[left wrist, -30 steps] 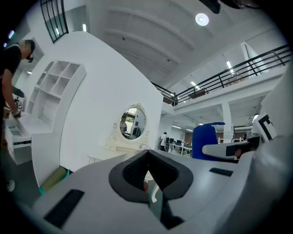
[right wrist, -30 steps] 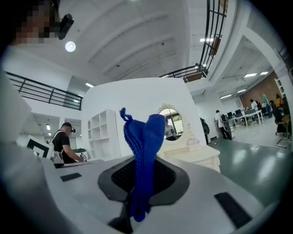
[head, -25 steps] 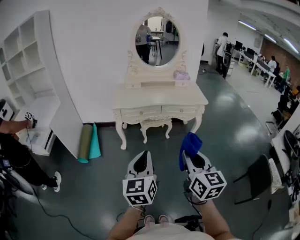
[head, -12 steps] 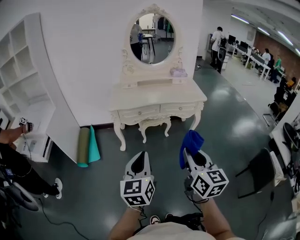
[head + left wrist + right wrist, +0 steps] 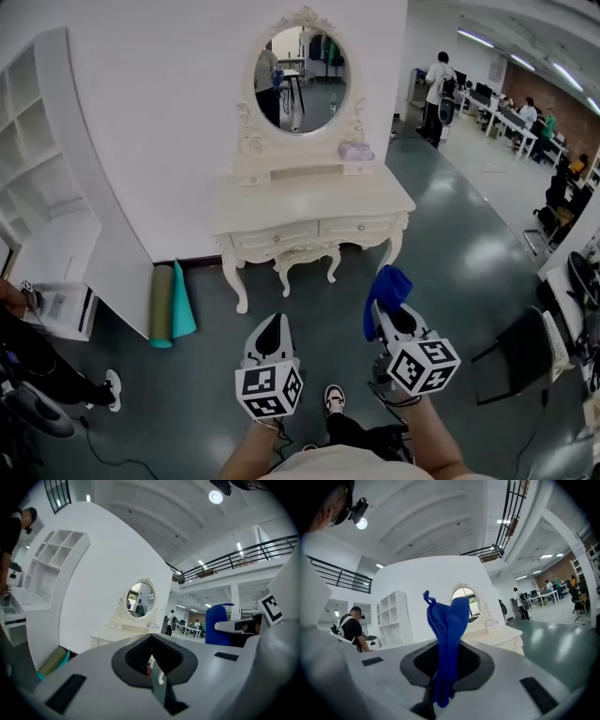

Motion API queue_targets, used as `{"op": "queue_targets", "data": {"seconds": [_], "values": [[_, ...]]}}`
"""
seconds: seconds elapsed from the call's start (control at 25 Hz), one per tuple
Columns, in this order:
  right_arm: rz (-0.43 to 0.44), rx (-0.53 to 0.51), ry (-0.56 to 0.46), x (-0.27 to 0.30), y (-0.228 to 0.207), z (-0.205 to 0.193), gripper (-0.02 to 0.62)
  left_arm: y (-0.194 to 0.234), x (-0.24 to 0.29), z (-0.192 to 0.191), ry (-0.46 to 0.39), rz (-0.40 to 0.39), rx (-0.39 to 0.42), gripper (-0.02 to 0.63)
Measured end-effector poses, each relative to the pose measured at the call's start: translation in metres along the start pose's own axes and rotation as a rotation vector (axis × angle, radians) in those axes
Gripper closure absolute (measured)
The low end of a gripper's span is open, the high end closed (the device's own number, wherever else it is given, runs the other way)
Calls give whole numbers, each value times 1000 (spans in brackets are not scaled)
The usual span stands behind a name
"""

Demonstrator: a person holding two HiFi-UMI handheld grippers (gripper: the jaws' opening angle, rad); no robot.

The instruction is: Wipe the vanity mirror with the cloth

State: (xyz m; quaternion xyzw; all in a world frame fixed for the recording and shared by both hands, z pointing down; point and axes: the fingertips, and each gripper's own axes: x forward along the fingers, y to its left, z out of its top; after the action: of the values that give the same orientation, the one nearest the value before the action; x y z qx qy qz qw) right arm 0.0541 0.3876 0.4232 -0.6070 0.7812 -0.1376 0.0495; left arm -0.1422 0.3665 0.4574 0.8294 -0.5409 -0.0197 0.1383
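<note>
An oval vanity mirror (image 5: pixel 301 82) in a carved cream frame stands on a cream dressing table (image 5: pixel 309 202) against the white wall, well ahead of me. It shows small in the left gripper view as the mirror (image 5: pixel 140 599) and behind the cloth in the right gripper view as the mirror (image 5: pixel 471 601). My right gripper (image 5: pixel 383 308) is shut on a blue cloth (image 5: pixel 386 292), which sticks up from the jaws as the cloth (image 5: pixel 447 639). My left gripper (image 5: pixel 267 330) is shut with nothing in it. Both grippers hang low over the dark floor, short of the table.
A white curved shelf unit (image 5: pixel 56 216) stands at the left. A rolled olive mat (image 5: pixel 161 305) and a teal one (image 5: pixel 183 300) lean by the wall. A small lilac box (image 5: pixel 355 151) sits on the table. A dark chair (image 5: pixel 520 352) is at the right. People stand far right.
The view has moved closer to the dressing table; the mirror and table now sit slightly lower and larger. One of my feet has stepped forward. Both grippers keep their hold and pose.
</note>
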Motion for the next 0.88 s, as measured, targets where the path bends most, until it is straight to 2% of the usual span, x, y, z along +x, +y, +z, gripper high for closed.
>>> {"op": "queue_targets", "data": {"seconds": [0.16,0.44,0.68,0.88], "values": [[27,6,10,47,-17,6,528,15,41,1,1,27,-19,601],[65,13,53,137,-70,30,529,24,140,27,-20,72,-21,601],[63,22,47,202,-132,54,529,14,229,26,6,73,-20,601],[49,63,71,238,-175,52,529,9,274,19,43,79,4,601]]}}
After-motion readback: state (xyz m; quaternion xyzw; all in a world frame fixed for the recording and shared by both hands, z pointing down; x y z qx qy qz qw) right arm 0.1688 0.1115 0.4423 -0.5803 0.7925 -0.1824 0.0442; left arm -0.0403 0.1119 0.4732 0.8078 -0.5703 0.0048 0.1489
